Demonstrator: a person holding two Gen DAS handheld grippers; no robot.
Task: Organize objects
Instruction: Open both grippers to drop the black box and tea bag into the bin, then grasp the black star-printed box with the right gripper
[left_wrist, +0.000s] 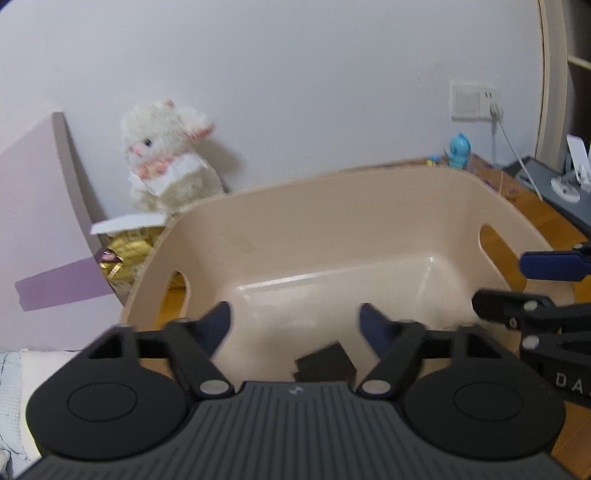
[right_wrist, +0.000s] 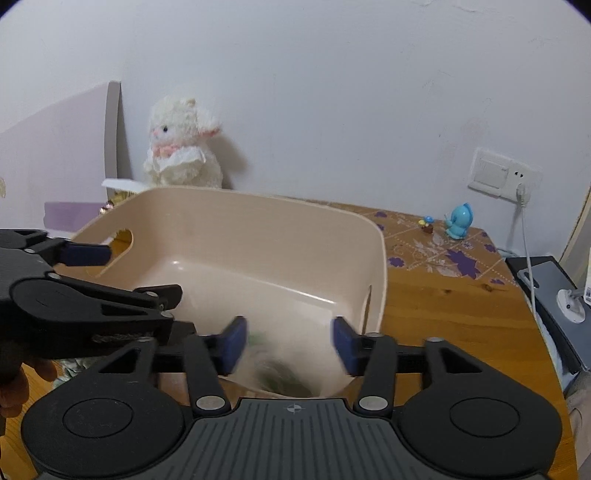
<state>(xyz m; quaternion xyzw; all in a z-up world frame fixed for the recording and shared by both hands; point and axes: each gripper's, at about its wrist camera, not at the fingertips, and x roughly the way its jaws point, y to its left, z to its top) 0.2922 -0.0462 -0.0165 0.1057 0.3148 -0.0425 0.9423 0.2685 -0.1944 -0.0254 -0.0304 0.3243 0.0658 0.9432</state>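
While the beige bin (right_wrist: 229, 236) sits on the wooden table (right_wrist: 443, 306) holding a black block (left_wrist: 327, 363) and a blurred green thing (right_wrist: 280, 373), I hold both grippers, left (left_wrist: 295, 325) and right (right_wrist: 288, 343), spread empty above it; next I'd fetch another loose item.

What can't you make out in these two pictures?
- Greenish thing in the bin, right wrist view: motion-blurred.
- Dark block, left wrist view: lower part hidden by the left gripper.
- Gold package: print too blurred, partly behind the bin.
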